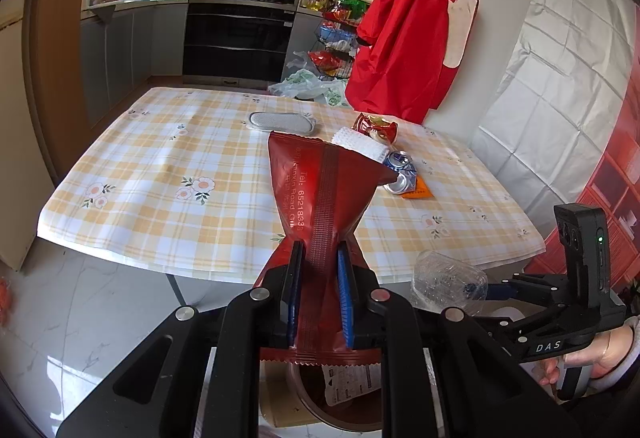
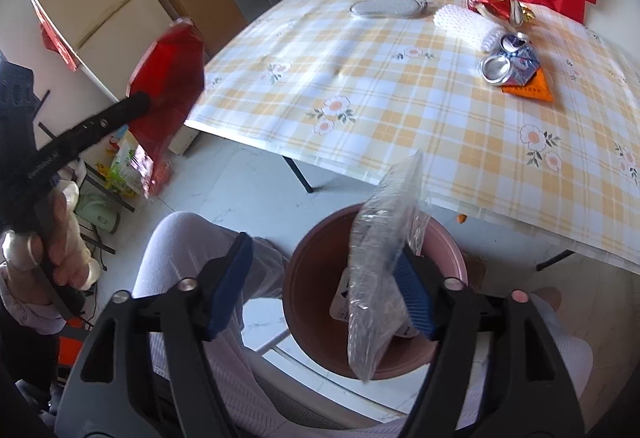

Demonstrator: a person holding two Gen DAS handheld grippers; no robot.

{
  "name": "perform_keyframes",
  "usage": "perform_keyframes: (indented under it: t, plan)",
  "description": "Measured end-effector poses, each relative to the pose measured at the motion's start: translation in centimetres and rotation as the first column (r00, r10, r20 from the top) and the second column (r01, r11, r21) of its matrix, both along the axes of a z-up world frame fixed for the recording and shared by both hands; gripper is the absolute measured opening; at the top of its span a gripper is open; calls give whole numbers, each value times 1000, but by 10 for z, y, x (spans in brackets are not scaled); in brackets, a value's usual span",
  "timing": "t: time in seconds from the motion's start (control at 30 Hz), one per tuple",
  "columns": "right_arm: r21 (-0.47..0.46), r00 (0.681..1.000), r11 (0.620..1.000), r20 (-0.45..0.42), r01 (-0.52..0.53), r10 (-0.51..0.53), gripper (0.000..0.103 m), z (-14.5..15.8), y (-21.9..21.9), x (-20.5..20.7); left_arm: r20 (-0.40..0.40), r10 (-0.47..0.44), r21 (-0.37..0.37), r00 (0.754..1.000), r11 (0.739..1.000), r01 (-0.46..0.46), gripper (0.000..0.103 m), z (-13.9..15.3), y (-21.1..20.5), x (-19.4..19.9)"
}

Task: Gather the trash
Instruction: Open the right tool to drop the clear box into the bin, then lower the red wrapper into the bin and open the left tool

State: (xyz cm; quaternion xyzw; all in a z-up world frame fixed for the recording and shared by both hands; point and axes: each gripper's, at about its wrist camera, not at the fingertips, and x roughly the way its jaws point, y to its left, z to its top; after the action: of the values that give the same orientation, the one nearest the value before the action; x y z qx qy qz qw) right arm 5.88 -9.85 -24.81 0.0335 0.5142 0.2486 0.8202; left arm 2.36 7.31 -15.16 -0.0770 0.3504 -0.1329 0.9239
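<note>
We had the left gripper [image 1: 320, 290] pinched on a red foil wrapper [image 1: 320, 190], which stood up between its blue pads, off the table's near edge. Our right gripper [image 2: 320, 294] was spread wide; a crumpled clear plastic bag [image 2: 380, 270] lay against its right pad only, hanging over the pink bin [image 2: 304, 266] on the floor below. On the checked tablecloth [image 2: 400, 98] there lay a crushed blue can [image 2: 510, 64] on an orange packet [image 2: 528, 88], a white knitted cloth [image 2: 468, 24], a red-and-gold wrapper [image 2: 490, 4] and a grey oval mat [image 2: 386, 7]
</note>
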Motion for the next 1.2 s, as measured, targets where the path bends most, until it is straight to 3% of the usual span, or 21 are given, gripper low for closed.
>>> perform_keyframes:
  t: [0.2, 0.33, 0.43, 0.5, 0.63, 0.7, 0.83, 1.0, 1.2]
  plan:
    - [-31, 996, 999, -85, 19, -21, 94, -19, -1, 2, 1, -1, 1, 1000, 1000, 1, 16, 0, 1, 0]
    - [-110, 988, 994, -151, -11, -6, 95, -34, 8, 9, 8, 0, -8, 1000, 1000, 0, 16, 3, 0, 0]
    - [-71, 986, 996, -163, -53, 41, 95, -36, 13, 11, 12, -2, -13, 1000, 1000, 2, 16, 3, -1, 0]
    - [-140, 973, 987, -229, -74, 41, 95, -56, 15, 20, 10, -4, -18, 1000, 1000, 4, 16, 3, -1, 1]
    - [-47, 945, 998, -325, -52, 34, 95, -68, 9, 28, 15, -9, -20, 1000, 1000, 9, 16, 2, 0, -1]
    - [-84, 946, 996, -325, -36, 7, 95, -70, 6, 30, 10, -6, -26, 1000, 1000, 6, 16, 1, 0, -1]
    - [-57, 962, 998, -273, 3, -19, 95, -54, -6, 31, -2, -5, -33, 1000, 999, 5, 16, -2, 3, -1]
    - [-61, 985, 991, -119, 116, -123, 95, -18, -34, 32, -46, -24, -39, 999, 999, 22, 16, -12, -3, 1]
    - [-36, 958, 958, 49, 284, -282, 97, 18, -89, 36, -144, -90, -22, 985, 996, 87, 16, -40, -30, 6]
